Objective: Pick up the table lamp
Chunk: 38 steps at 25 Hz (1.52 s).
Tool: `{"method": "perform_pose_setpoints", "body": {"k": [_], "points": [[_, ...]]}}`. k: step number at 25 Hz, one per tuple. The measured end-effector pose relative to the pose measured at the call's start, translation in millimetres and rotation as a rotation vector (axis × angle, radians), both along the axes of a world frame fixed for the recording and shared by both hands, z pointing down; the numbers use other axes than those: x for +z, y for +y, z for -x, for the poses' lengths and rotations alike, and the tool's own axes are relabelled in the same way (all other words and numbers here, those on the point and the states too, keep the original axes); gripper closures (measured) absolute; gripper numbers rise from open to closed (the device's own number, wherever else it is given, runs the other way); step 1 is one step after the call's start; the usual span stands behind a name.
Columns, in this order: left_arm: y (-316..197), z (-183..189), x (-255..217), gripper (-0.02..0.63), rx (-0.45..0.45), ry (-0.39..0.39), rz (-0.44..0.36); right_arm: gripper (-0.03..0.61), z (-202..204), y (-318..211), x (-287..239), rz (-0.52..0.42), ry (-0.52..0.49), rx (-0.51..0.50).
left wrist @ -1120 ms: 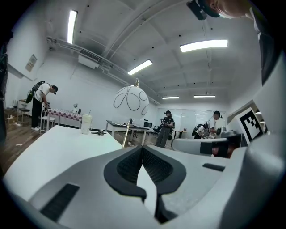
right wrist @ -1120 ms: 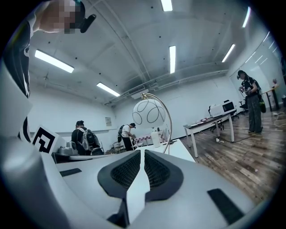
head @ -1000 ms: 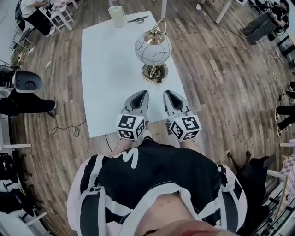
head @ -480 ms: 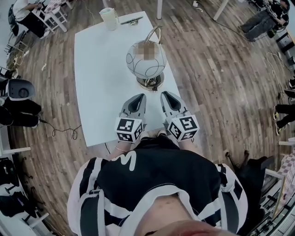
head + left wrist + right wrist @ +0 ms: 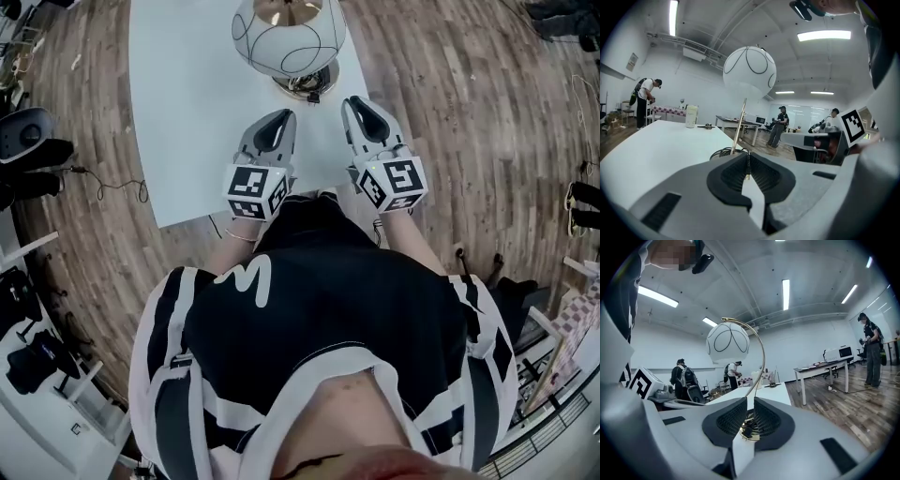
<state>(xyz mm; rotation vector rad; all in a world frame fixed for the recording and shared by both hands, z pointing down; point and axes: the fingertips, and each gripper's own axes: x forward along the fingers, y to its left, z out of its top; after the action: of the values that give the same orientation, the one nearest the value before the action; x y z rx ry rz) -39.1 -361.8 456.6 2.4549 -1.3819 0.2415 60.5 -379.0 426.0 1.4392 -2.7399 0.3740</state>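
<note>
A: Closed in since a second back: both grippers nearer the table lamp (image 5: pixel 291 47), now just short of its brass base (image 5: pixel 305 86), and the lamp itself slid up to the far edge of the head view.

B: Standing where?

A: Upright on the white table (image 5: pixel 178 141), toward its right side and near end. Left gripper (image 5: pixel 279 117) at the near left of the base, right gripper (image 5: pixel 361 103) at the near right. No contact from either.

B: Jaws?

A: Left pressed together on nothing. Right parted by a narrow slit, also empty, with the base glinting beyond the gap.

B: Handling?

A: Probably top-heavy, given the big white globe shade (image 5: pixel 289 33) hung from a thin arched brass stem (image 5: pixel 761 350). Looks like glass, so likely fragile and slippery. Best left untouched.

B: Hold where, then?

A: Low on the stem, just above the base, going by shape. Stiff metal and thin enough for the pads, but polished, so liable to turn in a single grip. Likely steadier with the second gripper higher on the arch, to check any swing of the globe.

B: Anything to snag?

A: Dark cord (image 5: pixel 723 152) coiled beside the base; could drag during the lift. Also needs opening on the left first.
</note>
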Motion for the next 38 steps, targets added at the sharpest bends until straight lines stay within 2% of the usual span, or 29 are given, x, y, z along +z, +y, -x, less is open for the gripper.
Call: {"method": "perform_pose_setpoints", "body": {"k": [3,4,5,6,7,10,16,22,28,31,34,36,38], "points": [[-8,0,14,0.595,-0.023,-0.031,0.015,0.537,-4,-14,8,-0.003,-0.012,-0.035],[-11,0,18,0.559,-0.037,-0.035,0.022,0.537,-4,-19,9,-0.004,-0.019,-0.048],[-14,1,23,0.495,-0.054,-0.039,0.031,0.524,-3,-24,10,-0.007,-0.027,-0.065],[-18,2,27,0.44,-0.074,-0.043,0.038,0.482,-1,-28,11,-0.01,-0.034,-0.084],[-22,4,30,0.417,-0.096,-0.048,0.04,0.463,1,-33,13,-0.012,-0.037,-0.102],[-36,6,38,0.397,-0.147,-0.058,0.029,0.459,4,-49,21,-0.013,-0.01,-0.139],[-58,5,45,0.397,-0.168,-0.081,-0.017,0.457,18,-96,35,-0.016,0.07,-0.166],[-71,7,53,0.4,-0.217,-0.121,-0.038,0.457,42,-130,51,0.009,0.094,-0.189],[-81,-5,57,0.51,-0.202,-0.153,-0.063,0.457,50,-145,61,0.007,0.12,-0.201],[-85,-10,52,0.514,-0.188,-0.147,-0.097,0.457,52,-152,64,0.015,0.121,-0.2],[-91,-12,51,0.515,-0.174,-0.178,-0.113,0.457,58,-161,64,0.024,0.119,-0.185],[-93,-14,53,0.563,-0.16,-0.199,-0.113,0.459,60,-167,66,0.031,0.131,-0.176],[-94,-14,56,0.578,-0.144,-0.21,-0.118,0.46,62,-171,69,0.031,0.133,-0.186]]}}
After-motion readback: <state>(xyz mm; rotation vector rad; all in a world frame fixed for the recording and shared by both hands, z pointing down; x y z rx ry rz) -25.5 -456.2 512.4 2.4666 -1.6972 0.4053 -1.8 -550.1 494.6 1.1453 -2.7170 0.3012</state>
